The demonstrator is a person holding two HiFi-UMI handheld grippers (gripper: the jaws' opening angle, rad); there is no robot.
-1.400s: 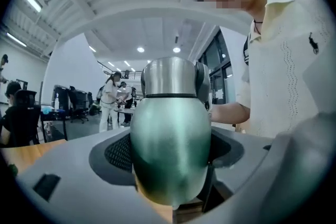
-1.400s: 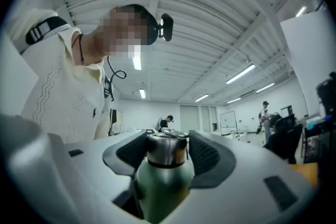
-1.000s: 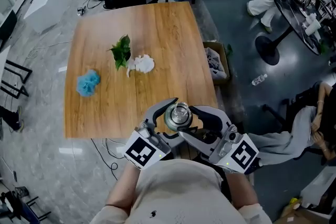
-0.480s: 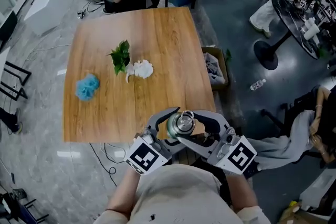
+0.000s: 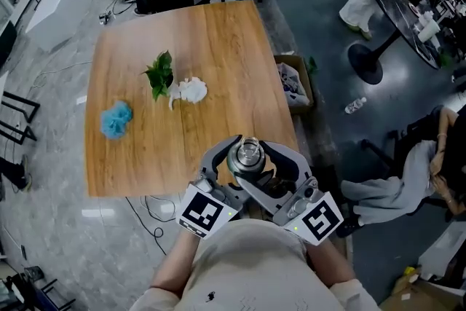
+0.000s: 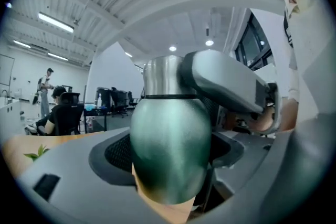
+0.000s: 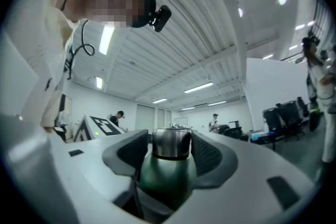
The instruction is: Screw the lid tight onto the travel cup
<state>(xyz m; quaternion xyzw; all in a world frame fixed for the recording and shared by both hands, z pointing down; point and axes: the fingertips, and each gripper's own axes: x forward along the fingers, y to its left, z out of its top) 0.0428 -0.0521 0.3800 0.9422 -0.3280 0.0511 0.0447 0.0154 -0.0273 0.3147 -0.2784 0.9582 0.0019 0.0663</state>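
We are holding the cup (image 5: 246,164) up in front of our chest with both grippers, above the near edge of the table (image 5: 218,40), towards its right corner. It is standing roughly upright, so the head view is looking down onto the steel lid (image 5: 249,151).

The left gripper (image 6: 169,157) is clamping the green body of the cup. Its jaws are spread only as wide as the body, with the dark ribbed pads (image 6: 118,152) pressing on either side of it. The right gripper (image 7: 170,150) is working higher up. Its jaws are closing on the lid, one pad (image 7: 132,152) on each side of the steel band, and the green body is showing below them. In the left gripper view one of the right gripper's jaws is lying against the lid, above the dark line where lid and body meet. The lid is sitting on the cup; we cannot tell how tight it is.

Further out on the table a sprig of leaves (image 5: 160,73) is lying just beside a white wad (image 5: 192,90), and a blue wad (image 5: 115,119) is sitting apart near the left edge. A box (image 5: 294,86) is standing on the floor by the table's right side.
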